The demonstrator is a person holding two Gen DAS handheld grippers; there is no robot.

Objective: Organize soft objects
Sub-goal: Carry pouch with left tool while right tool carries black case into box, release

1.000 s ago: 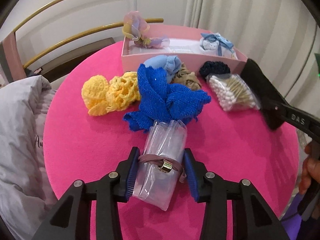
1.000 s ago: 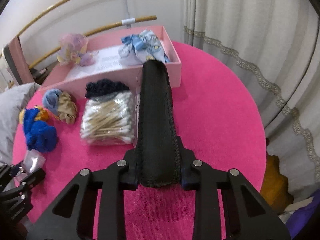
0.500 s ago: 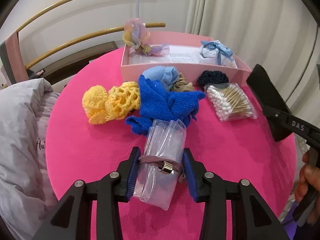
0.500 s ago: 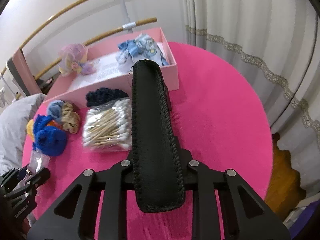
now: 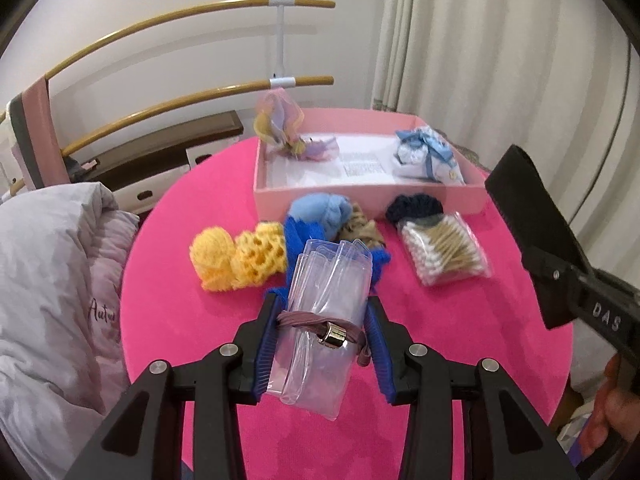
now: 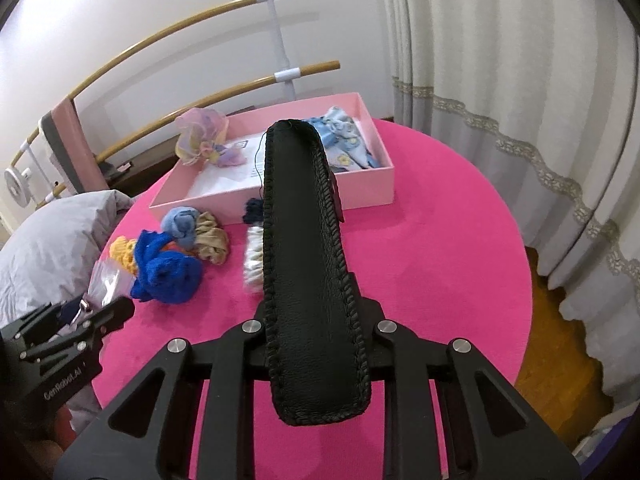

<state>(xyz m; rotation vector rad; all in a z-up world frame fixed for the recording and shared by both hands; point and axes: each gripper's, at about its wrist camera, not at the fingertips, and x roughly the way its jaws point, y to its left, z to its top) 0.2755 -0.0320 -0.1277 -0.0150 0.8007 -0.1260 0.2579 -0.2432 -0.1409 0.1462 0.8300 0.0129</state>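
My left gripper (image 5: 322, 338) is shut on a bundle of clear plastic sleeves (image 5: 324, 316) tied with a mauve hair band, held above the pink round table (image 5: 460, 340). My right gripper (image 6: 316, 320) is shut on a long black leather case (image 6: 308, 248), also lifted; the case shows at the right of the left wrist view (image 5: 528, 216). On the table lie a blue knit cloth (image 6: 168, 272), yellow crochet pieces (image 5: 236, 258), a light blue scrunchie (image 5: 320, 210), a tan scrunchie (image 5: 360, 232), a dark navy scrunchie (image 5: 416, 206) and a bag of cotton swabs (image 5: 444, 250).
An open pink box (image 5: 360, 196) at the table's far side holds a pastel organza scrunchie (image 5: 280, 124) and a blue-white pouch (image 5: 428, 154). A grey duvet (image 5: 48, 280) lies left of the table. Curtains (image 6: 500, 80) hang at the right. Curved wooden rails (image 5: 160, 20) stand behind.
Both grippers have risen and pulled back from the table with their loads. The plastic bundle has lifted off the table and now hides part of the blue cloth.
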